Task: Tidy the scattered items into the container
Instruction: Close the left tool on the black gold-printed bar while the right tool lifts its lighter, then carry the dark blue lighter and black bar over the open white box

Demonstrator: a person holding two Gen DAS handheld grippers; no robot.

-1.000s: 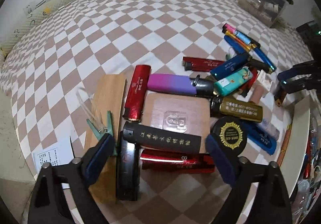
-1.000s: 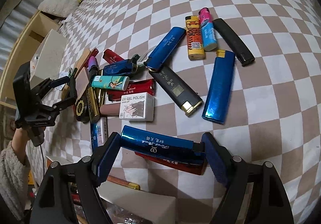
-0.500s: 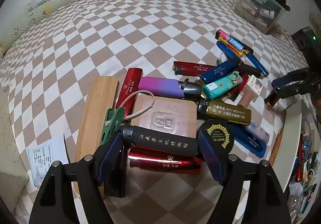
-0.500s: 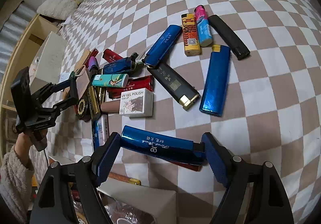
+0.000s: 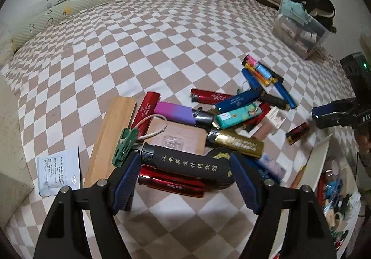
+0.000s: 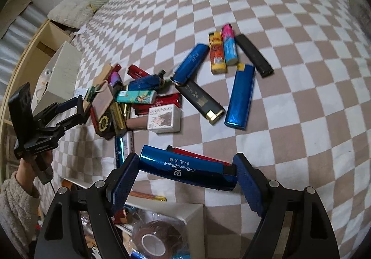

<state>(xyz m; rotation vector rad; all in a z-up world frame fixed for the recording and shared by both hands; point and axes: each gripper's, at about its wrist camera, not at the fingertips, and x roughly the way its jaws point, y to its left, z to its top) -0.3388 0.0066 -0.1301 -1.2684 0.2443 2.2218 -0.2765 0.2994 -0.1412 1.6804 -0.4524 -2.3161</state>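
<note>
1. While both lighters hang clear of the bed, the black lighter [image 5: 185, 162] is clamped end to end in the left hand-held gripper [image 5: 185, 180], just above the red lighter [image 5: 171, 183] and the wooden block [image 5: 110, 140] at the near edge of the pile.
2. Likewise, the blue lighter [image 6: 187, 170] is clamped lengthwise in the right hand-held gripper [image 6: 185, 180], with a red one [image 6: 197, 155] on the sheet beneath it.
3. Most other lighters crowd together in a heap, touching or overlapping; a looser group with the long blue lighter [image 6: 241, 96] lies apart to the right in the right wrist view.
4. At the lower edge of the right wrist view sits the white container [image 6: 194, 215], open, with a tape roll [image 6: 157, 240] inside, right below the right hand-held gripper.
5. Beyond the pile the checked bed [image 5: 139, 50] is open and bare up to the bolster [image 5: 76, 13] at its far edge.
</note>
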